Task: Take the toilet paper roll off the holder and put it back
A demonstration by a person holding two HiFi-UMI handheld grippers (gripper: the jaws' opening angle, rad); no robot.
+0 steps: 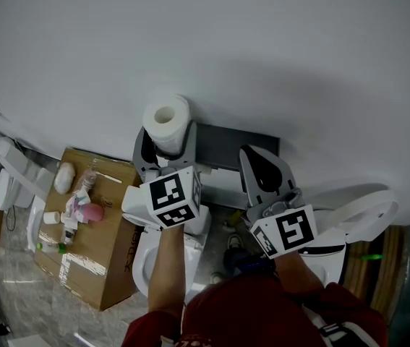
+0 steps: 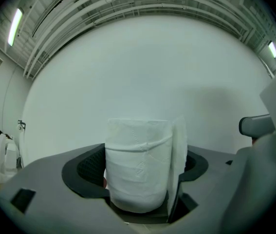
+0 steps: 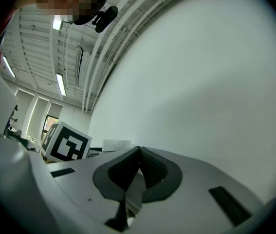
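Note:
The white toilet paper roll [image 1: 166, 121] stands upright, core hole up, between the jaws of my left gripper [image 1: 167, 144], close to the wall. In the left gripper view the roll [image 2: 138, 165] fills the gap. Both pads lie against its sides and a loose sheet hangs on its right. The dark grey holder [image 1: 233, 147] is fixed to the wall just right of the roll. A grey bar end [image 2: 255, 126] shows to the right. My right gripper [image 1: 257, 157] is in front of the holder. Its jaws [image 3: 138, 150] are shut with nothing between them.
A cardboard box [image 1: 92, 223] with bottles and small items on top stands at the lower left. White toilets sit below the grippers [image 1: 163, 262] and at the right [image 1: 360, 212]. The plain white wall [image 1: 262, 49] fills the upper half.

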